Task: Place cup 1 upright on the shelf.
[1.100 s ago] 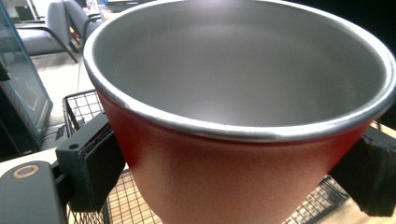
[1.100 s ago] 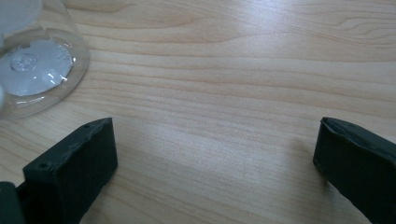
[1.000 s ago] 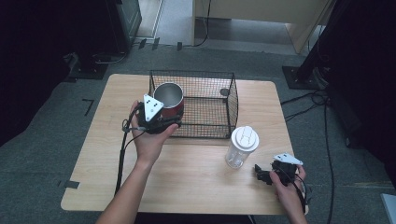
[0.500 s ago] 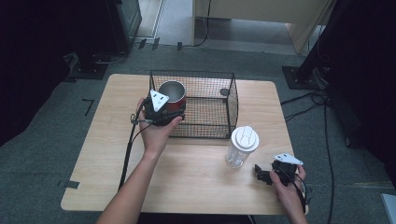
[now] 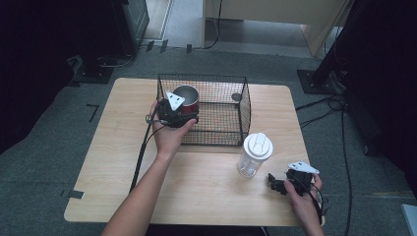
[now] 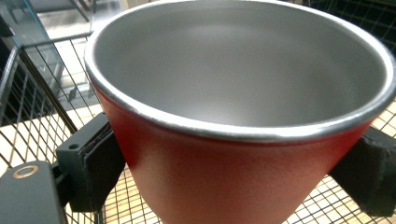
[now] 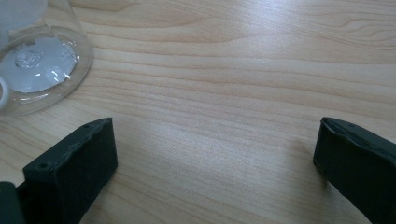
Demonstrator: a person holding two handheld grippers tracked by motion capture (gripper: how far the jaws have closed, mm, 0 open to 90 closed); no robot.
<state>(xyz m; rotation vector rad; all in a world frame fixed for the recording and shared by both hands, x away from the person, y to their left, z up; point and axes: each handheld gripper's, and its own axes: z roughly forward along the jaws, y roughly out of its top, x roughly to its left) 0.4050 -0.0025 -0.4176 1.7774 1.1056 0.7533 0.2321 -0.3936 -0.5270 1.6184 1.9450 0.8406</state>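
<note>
The red cup [image 6: 224,154] is clamped by the left tongs [image 5: 178,114] above the wire basket [image 5: 231,132]; the right tongs [image 7: 215,163] are held spread apart. If lowered carelessly, the cup could be caught on the basket's rim and tipped.

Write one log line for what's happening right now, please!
left tool: shut on red metal cup over black wire basket | right tool: open, by clear plastic lidded bottle

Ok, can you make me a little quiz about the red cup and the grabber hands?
1. True or false: the left gripper clamps the red cup.
2. The right gripper is: A open, B shut on the clear bottle.
3. Name the black thing the cup is in, judging by the high view.

Key: 1 true. 2 A. 3 the wire basket.
</note>
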